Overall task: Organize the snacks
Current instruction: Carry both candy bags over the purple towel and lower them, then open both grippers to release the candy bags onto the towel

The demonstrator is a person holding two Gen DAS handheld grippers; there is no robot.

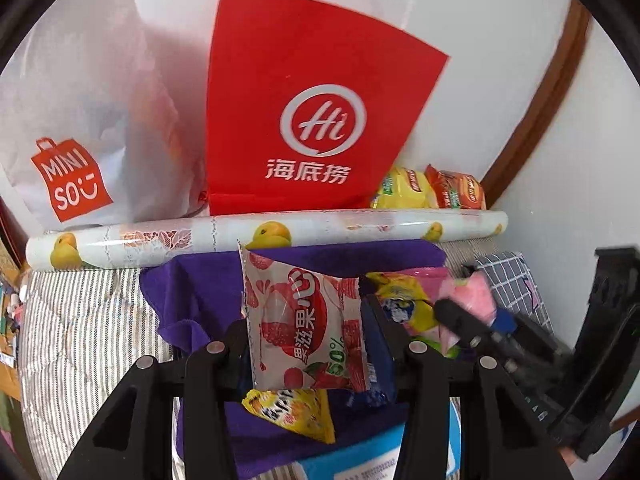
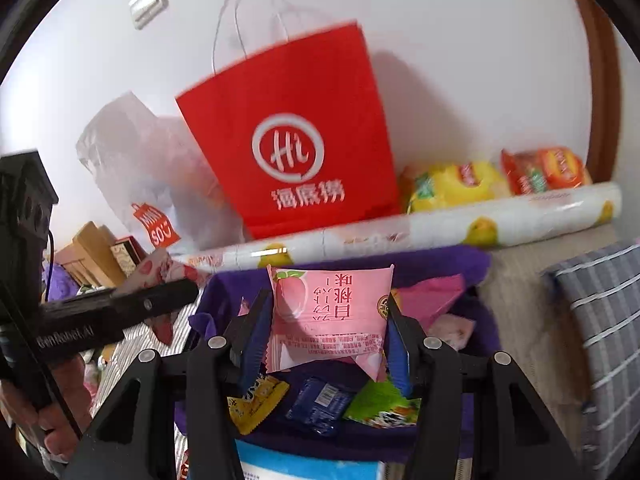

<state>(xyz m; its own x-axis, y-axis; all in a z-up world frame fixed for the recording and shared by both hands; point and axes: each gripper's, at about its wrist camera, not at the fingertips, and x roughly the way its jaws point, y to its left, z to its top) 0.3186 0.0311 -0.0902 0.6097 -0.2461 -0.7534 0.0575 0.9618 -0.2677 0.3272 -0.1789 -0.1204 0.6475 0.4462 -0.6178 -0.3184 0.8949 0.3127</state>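
Left wrist view: the left tool (image 1: 304, 320) is closed on a red-and-white lychee sweet packet (image 1: 306, 326), printed with Chinese characters and a green "50%", held up over a purple cloth (image 1: 188, 292) strewn with snacks. Behind stands a red paper bag (image 1: 316, 92) bearing a white "Hi" ring logo above three Chinese characters, beside a white bag (image 1: 92, 120) marked "MINISO". A roll of wrap (image 1: 168, 236) printed with yellow fruit lies in front of both bags.

Right wrist view: the right tool (image 2: 330, 312) grips a pink peach packet (image 2: 332, 312), its Chinese lettering upside down, also above the cloth. Below lie a yellow packet (image 2: 256, 404), a blue packet (image 2: 320, 404) and a green packet (image 2: 380, 404); their print is too blurred to read.
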